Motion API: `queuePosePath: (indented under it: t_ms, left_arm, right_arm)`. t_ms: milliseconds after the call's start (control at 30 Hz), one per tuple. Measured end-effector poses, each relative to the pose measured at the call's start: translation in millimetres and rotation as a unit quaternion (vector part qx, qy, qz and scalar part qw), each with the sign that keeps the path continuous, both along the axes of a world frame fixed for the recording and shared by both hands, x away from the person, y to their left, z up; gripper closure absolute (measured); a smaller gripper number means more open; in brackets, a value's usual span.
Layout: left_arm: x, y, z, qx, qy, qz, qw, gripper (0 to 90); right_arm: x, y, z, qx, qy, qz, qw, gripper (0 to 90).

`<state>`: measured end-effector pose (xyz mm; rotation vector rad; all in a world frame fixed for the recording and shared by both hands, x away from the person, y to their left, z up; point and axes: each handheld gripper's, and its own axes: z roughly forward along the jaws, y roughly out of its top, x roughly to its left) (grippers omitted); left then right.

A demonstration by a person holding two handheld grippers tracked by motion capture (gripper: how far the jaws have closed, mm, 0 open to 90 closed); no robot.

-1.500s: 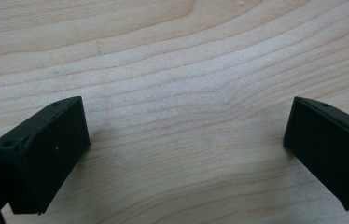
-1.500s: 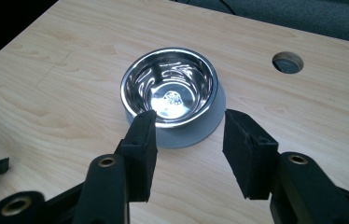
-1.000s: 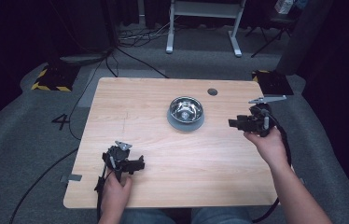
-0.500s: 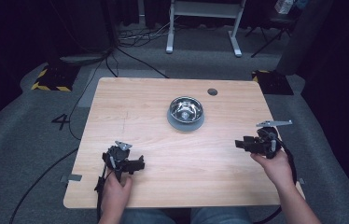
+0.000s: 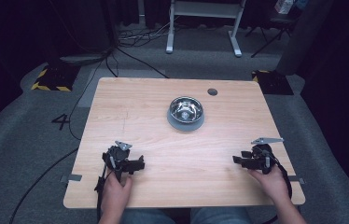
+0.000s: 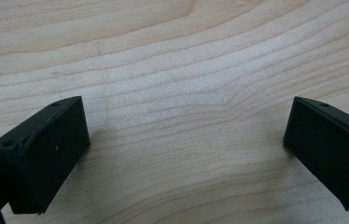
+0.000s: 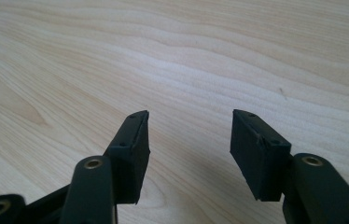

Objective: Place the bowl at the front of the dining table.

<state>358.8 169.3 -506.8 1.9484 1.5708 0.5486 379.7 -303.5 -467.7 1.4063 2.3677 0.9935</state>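
High view, worktop: a pale rectangular wooden worktop (image 5: 135, 116) on grey carpet, with a small dark round hole (image 5: 212, 92) near its far edge at about 1 o'clock.
High view, bowl: a shiny round steel bowl on a grey base (image 5: 185, 112) stands a little beyond the worktop's middle, at 12 o'clock from the person, well apart from both claws.
High view, left claw: the black two-jaw left claw (image 5: 137, 164) lies low over the worktop at about 7 o'clock, held in the person's left hand (image 5: 115, 186), its jaws pointing toward 3 o'clock; a black cable trails off the near edge.
High view, right claw: the black two-jaw right claw (image 5: 236, 160) sits at about 5 o'clock in the right hand (image 5: 268, 179), jaws pointing toward 9 o'clock, a grey three-cornered plate on top.
Left gripper view: the left claw (image 6: 186, 140) has its jaws spread very wide, with bare wood grain between them and nothing held.
Right gripper view: the right claw (image 7: 189, 140) stands partly spread, its jaws having just been opening; only bare worktop (image 7: 210, 56) lies in the gap, and nothing is gripped.
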Motion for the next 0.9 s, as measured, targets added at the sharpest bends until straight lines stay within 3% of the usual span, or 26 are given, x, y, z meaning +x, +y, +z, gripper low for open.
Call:
queuePosePath:
  t_ms: [200,400,500,800,900]
  left_arm:
    - [0.0,0.0,0.0,0.0,0.0,0.0,1.0,0.3]
    - [0.0,0.0,0.0,0.0,0.0,0.0,1.0,0.3]
    - [-0.1,0.0,0.0,0.0,0.0,0.0,1.0,0.4]
    - [-0.1,0.0,-0.1,0.0,0.0,0.0,1.0,0.3]
    - [-0.1,0.0,-0.1,0.0,0.0,0.0,1.0,0.3]
  right_arm:
    - [-5.4,-2.7,-15.5,0.003,0.003,-0.006,1.0,46.2]
    - [-18.7,1.8,-27.8,-0.011,-0.05,-0.002,0.9987,39.6]
    - [-24.7,5.8,-35.9,-0.034,-0.1,0.021,0.9942,30.8]
    - [-25.1,6.3,-37.6,-0.029,-0.102,0.025,0.9941,27.9]
    - [-24.5,7.7,-38.0,-0.033,-0.097,0.013,0.9946,20.8]
